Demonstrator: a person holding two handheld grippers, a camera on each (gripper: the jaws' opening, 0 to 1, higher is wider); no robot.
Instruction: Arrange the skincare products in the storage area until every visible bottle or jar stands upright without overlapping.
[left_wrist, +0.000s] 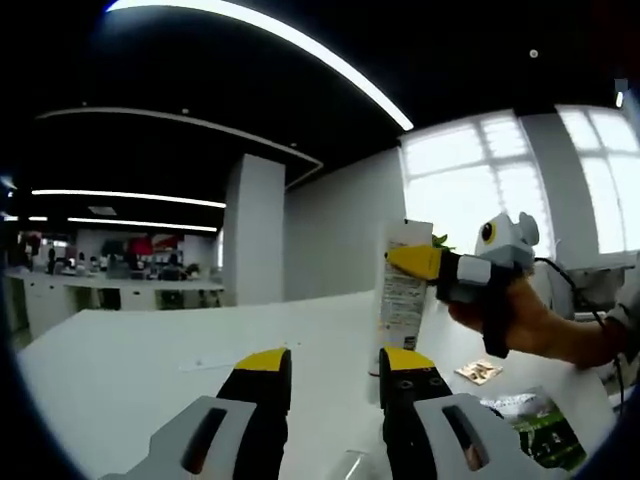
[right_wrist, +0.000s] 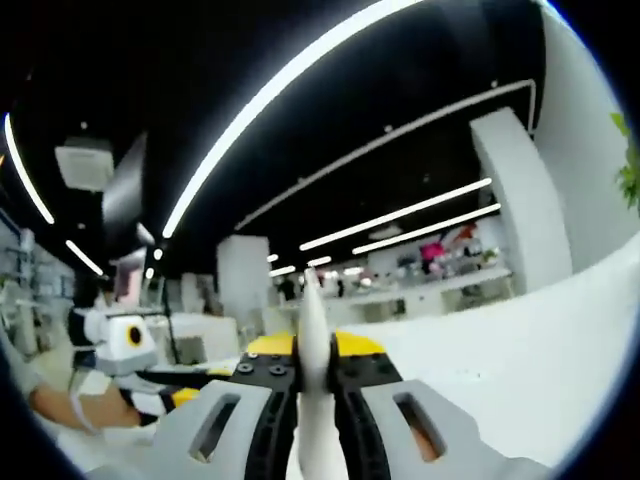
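Note:
My right gripper (right_wrist: 312, 352) is shut on a white skincare tube (right_wrist: 312, 310), seen edge-on and tapering upward between the jaws. In the left gripper view the same tube (left_wrist: 405, 290) hangs upright above the white table (left_wrist: 150, 370), its printed face toward me, pinched by the right gripper (left_wrist: 425, 264), which a hand holds. My left gripper (left_wrist: 335, 362) stands open low over the table, a little nearer than the tube, with nothing between its yellow-tipped jaws. The left gripper (right_wrist: 115, 345) also comes into the right gripper view from the left.
A small brown packet (left_wrist: 478, 372) and a green printed sachet (left_wrist: 530, 418) lie on the table at the right. Something clear (left_wrist: 350, 465) peeks up between my left jaws. Windows and a white pillar (left_wrist: 255, 230) stand behind the table.

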